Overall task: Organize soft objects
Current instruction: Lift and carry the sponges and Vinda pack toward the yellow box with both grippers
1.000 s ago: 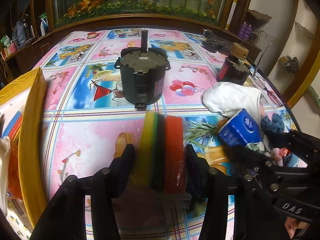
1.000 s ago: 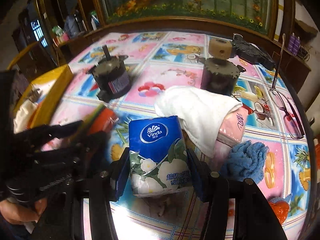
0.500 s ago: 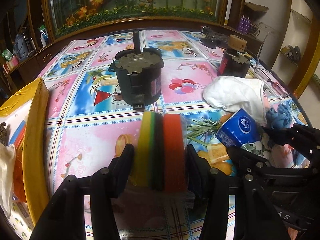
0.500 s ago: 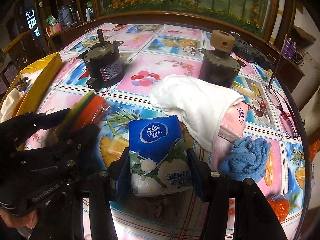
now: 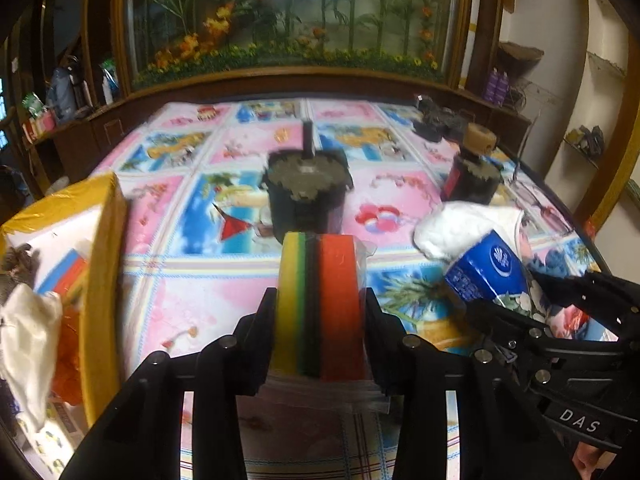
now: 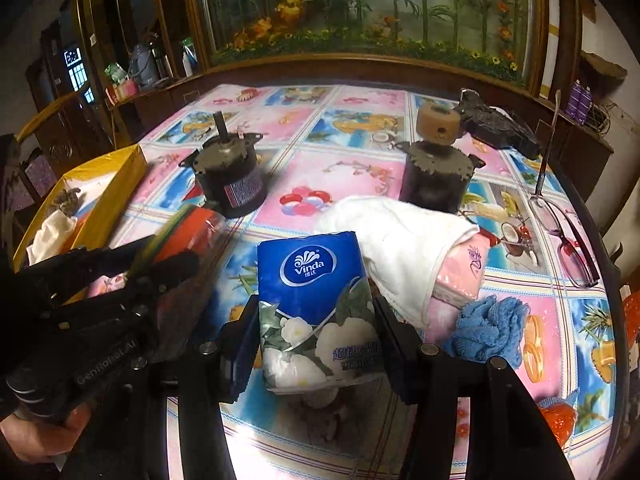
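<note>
The left gripper (image 5: 320,320) holds a wrapped stack of sponges (image 5: 322,304) upright above the counter (image 5: 208,300), its jaws pressed against the yellow and red outer faces, while the right gripper (image 6: 316,328) has its jaws closed on the sides of a blue Vinda tissue pack (image 6: 316,300) lifted just in front of the white cloth (image 6: 400,240). Both loads look light and squashy with slick plastic film, so gripping across the broad flat faces near the middle seems safest. The yellow box (image 5: 100,280) at the left, already holding soft things, is the likely destination.
</note>
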A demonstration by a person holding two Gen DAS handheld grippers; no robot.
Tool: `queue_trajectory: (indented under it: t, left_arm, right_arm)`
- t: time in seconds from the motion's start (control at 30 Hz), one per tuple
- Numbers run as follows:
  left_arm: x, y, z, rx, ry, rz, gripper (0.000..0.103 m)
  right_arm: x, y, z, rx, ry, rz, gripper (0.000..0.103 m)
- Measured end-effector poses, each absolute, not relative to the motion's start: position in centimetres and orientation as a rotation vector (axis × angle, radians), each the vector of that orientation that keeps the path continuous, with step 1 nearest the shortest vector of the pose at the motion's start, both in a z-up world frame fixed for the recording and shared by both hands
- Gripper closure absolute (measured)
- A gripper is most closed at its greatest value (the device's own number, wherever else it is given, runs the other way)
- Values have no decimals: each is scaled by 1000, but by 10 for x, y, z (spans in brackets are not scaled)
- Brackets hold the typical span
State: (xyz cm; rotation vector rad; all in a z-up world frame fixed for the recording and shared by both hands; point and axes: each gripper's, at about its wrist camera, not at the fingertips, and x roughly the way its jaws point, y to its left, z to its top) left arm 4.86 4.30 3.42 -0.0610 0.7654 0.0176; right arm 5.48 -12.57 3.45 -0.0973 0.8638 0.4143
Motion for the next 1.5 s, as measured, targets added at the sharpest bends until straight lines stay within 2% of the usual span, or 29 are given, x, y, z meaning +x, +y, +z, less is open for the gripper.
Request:
queue_trajectory:
  t: [0.6, 1.5]
  left_arm:
    - [29, 52, 61, -62, 618, 55, 64]
    - [-14, 105, 86, -172, 505, 132, 64]
  right_arm:
    - [41, -131, 59, -39, 704, 414, 45]
    - [21, -73, 65, -229, 629, 309, 45]
